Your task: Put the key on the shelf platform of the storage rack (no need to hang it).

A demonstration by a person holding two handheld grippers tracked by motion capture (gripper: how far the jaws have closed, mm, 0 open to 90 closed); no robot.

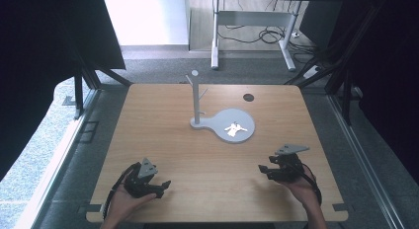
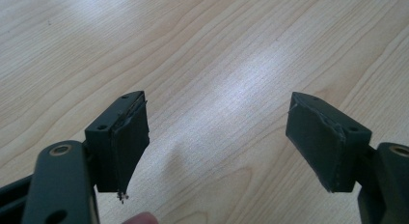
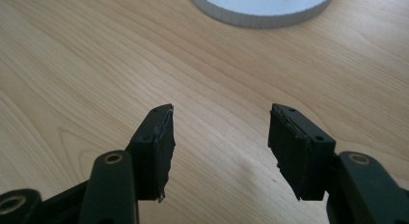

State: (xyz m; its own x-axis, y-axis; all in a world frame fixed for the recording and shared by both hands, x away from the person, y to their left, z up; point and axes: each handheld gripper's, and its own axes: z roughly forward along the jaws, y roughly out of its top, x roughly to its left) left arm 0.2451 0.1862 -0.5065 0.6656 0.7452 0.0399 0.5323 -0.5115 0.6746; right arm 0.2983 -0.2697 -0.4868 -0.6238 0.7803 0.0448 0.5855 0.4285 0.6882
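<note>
I work in what looks like a lab or office test bay: a pale wooden surface (image 1: 217, 165) stands on grey carpet (image 1: 158, 68), hemmed in by black curtains (image 1: 44, 51) on metal frames, with a height-adjustable desk's legs (image 1: 215, 36) and loose cables (image 1: 257, 34) trailing behind.

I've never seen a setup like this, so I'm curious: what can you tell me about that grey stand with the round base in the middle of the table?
The grey stand looks like matte plastic. An upright thin post with a round knob on top and short angled pegs rises from a small foot, which widens into a flat round dish. A small cluster of shiny keys lies on the dish. It stands on the wooden table, past the middle. Neither gripper touches it; the dish's ribbed white-looking rim shows in the right gripper view.
</note>
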